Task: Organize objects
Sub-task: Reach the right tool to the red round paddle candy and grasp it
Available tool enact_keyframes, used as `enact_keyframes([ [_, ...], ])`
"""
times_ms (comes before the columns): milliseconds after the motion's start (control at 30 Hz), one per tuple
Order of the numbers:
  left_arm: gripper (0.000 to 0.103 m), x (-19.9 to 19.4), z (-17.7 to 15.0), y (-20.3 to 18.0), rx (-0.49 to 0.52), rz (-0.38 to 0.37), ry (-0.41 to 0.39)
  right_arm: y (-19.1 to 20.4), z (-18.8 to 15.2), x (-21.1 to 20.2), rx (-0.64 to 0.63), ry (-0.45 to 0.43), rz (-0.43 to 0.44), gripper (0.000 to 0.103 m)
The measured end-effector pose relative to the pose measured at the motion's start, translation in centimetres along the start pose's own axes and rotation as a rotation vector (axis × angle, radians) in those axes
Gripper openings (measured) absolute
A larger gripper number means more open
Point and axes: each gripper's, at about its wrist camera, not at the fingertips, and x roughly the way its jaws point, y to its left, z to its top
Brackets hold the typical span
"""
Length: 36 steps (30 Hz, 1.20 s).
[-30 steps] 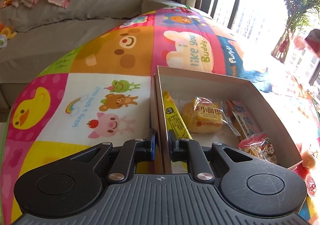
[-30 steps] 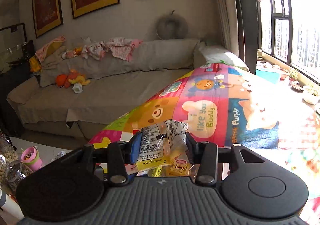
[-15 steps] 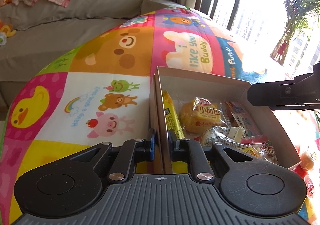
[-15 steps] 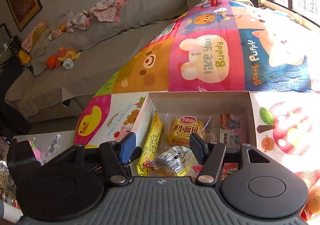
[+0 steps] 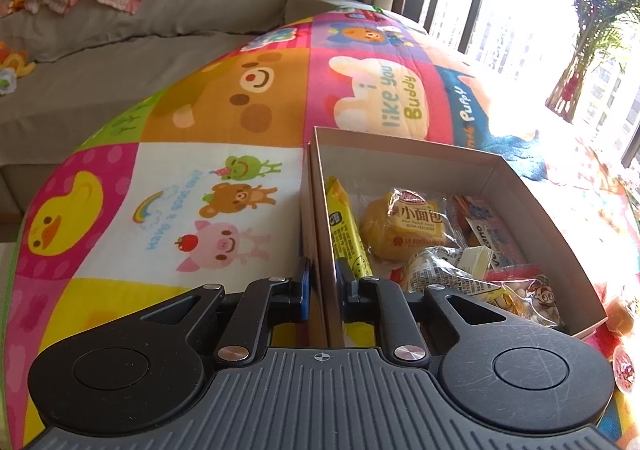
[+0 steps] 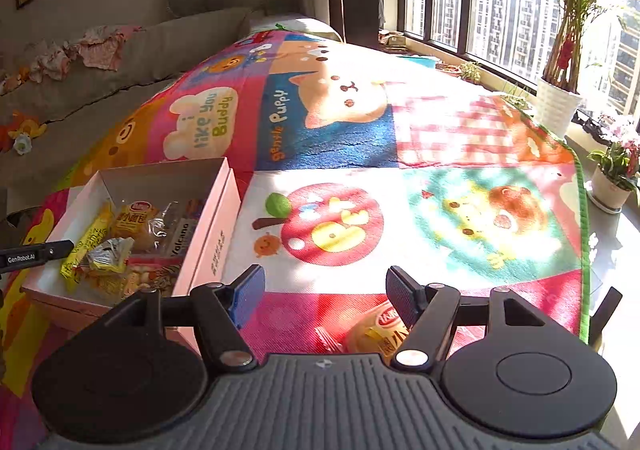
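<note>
I hold the left gripper [image 5: 322, 282] clamped on the near left wall of the shallow cardboard box [image 5: 400, 138], steadying it; one pad sits outside the wall and one inside. The right gripper [image 6: 324, 292] stands wide, its jaws having just been opening, with nothing between them. Its next target, in my judgement, is the round yellow bread bun in a clear wrapper with a red logo [image 6: 376, 334], which lies on the mat at lower centre of the right wrist view, directly under and just right of the gripper's centre line, partly hidden by the right finger. Its long axis cannot be determined. The right hand is the nearer one; the left is occupied. The box, at left in that view, already holds a long yellow packet [image 5: 346, 230], a wrapped bun [image 5: 404, 228] and other snacks. The surface is a soft cartoon-patchwork play mat [image 6: 400, 138], sunlit, with a grey sofa [image 5: 120, 62] behind and windows at upper right.
</note>
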Motion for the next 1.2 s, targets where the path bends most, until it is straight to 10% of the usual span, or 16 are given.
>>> enact_keyframes([
  [400, 0.014, -0.1, -0.1, -0.7, 0.003, 0.031, 0.018, -8.5, -5.4, 1.4, 0.149, 0.055, -0.13, 0.051],
  [1200, 0.015, -0.1, -0.3, -0.7, -0.003, 0.024, 0.024, 0.8, -8.7, -2.3, 0.1, 0.16, 0.238, 0.054],
])
